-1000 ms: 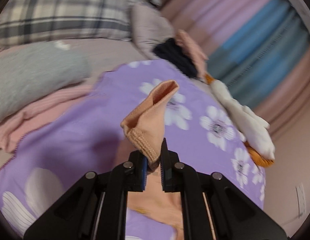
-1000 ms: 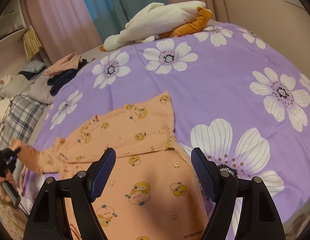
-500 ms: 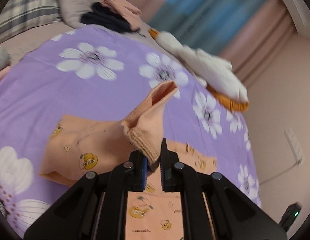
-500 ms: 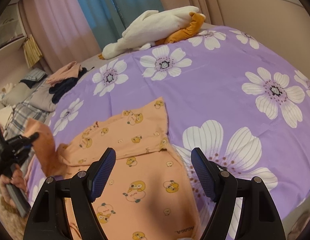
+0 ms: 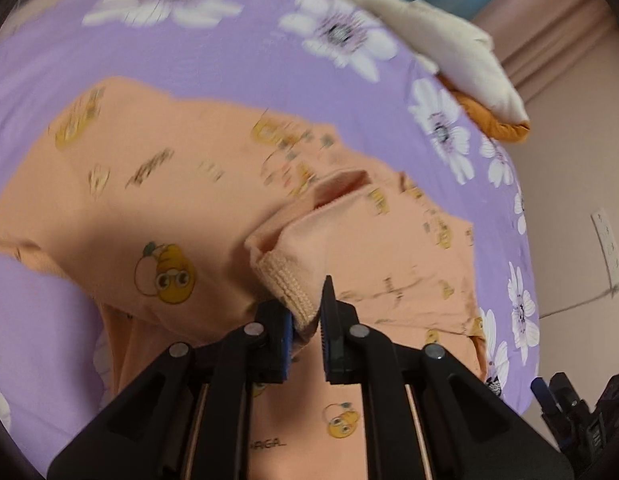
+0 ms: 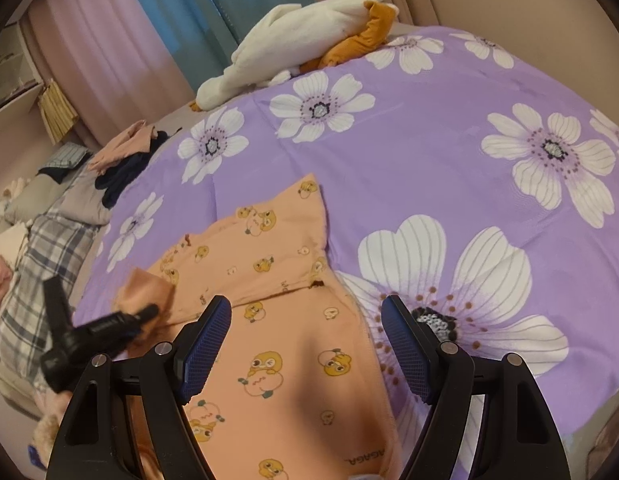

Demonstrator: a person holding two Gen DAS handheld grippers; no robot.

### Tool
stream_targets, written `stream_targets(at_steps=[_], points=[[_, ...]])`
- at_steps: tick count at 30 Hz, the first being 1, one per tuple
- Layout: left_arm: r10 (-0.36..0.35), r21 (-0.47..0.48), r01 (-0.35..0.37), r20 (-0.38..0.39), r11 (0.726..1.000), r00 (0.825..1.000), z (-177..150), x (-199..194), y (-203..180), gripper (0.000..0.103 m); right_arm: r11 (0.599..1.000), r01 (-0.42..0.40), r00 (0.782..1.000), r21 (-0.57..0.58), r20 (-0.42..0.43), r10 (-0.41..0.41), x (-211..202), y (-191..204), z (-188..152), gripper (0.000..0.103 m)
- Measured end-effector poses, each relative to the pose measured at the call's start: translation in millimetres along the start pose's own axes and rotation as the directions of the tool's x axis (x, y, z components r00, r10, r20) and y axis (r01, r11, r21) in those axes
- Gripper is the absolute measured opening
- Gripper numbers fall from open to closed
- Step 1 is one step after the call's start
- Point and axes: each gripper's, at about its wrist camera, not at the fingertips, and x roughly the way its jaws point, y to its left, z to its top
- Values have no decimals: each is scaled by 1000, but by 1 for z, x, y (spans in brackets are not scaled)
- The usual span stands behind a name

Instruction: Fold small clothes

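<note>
Left gripper [image 5: 306, 330]: black frame, blue ribbed pads, jaws clamped on the ribbed knit cuff [image 5: 283, 284] of a sleeve. The cuff stands up between the pads, its tube mouth gaping open beyond them. The sleeve belongs to a small peach garment [image 5: 197, 200] of soft jersey printed with yellow cartoon chicks; it lies directly beneath and ahead of this gripper, the sleeve drawn over the body panel. Much of this view is motion-blurred.

Right gripper [image 6: 305, 350]: same build, its jaws standing wide apart with nothing between the pads. It hangs above the near lower part of the peach garment [image 6: 277, 320], which lies flat on the bed with a fold line running across it just past the fingertips. In this view the left gripper [image 6: 143, 314] shows to the left, at the garment's edge, with peach cloth bunched at its tip.

Supporting surface: a smooth purple bedspread [image 6: 429, 152] with large white flowers. At its far edge, a cream and orange plush toy [image 6: 305, 36]. Far left, a heap of pink and dark clothes [image 6: 125, 156] and a plaid pillow [image 6: 41, 264]. Beyond, pink and blue curtains [image 6: 157, 20].
</note>
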Motion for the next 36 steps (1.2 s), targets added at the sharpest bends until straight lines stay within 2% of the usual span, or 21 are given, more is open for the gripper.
stream_targets(at_steps=[2, 3, 4, 6, 9, 13, 16, 20, 23, 26, 28, 31, 35, 36], points=[[-34, -3, 34, -17, 999, 999, -1, -8, 3, 16, 1000, -8, 1000, -11, -15, 7, 5, 3, 2, 77], [-46, 0, 46, -18, 999, 999, -1, -12, 4, 26, 1000, -14, 1000, -20, -22, 14, 7, 6, 2, 77], [-55, 2, 55, -15, 999, 998, -1, -20, 4, 46, 999, -21, 999, -35, -35, 20, 11, 10, 4, 77], [-64, 12, 64, 25, 998, 998, 1, -42, 6, 68, 998, -38, 998, -55, -51, 35, 15, 17, 8, 77], [-56, 20, 53, 116, 998, 992, 4, -75, 15, 72, 993, -75, 995, -96, -76, 68, 22, 32, 15, 77], [42, -58, -32, 171, 998, 984, 5, -106, 49, 74, 978, -153, 983, -145, -123, 135, 39, 60, 24, 77], [113, -113, -95, 172, 989, 979, -1, -113, 73, 74, 965, -209, 965, -161, -192, 177, 59, 81, 26, 77], [158, -192, -130, 143, 973, 977, -13, -113, 105, 74, 954, -251, 935, -161, -296, 196, 95, 108, 21, 77], [200, -222, -168, 128, 960, 971, -20, -114, 118, 74, 954, -264, 906, -140, -374, 196, 123, 123, 12, 77], [214, -227, -184, 117, 956, 970, -23, -114, 123, 74, 953, -258, 891, -158, -421, 172, 142, 137, 1, 77], [215, -218, -186, 117, 958, 970, -24, -115, 123, 74, 958, -227, 889, -174, -439, 131, 152, 144, -7, 77], [221, -210, -193, 120, 958, 968, -26, -115, 123, 74, 955, -218, 894, -201, -433, 113, 159, 153, -14, 77], [219, -217, -190, 117, 958, 969, -27, -114, 125, 74, 946, -176, 920, -273, -386, 60, 162, 163, -17, 63], [219, -215, -191, 117, 958, 969, -27, -114, 125, 74, 942, -168, 924, -290, -378, 49, 163, 165, -17, 57]])
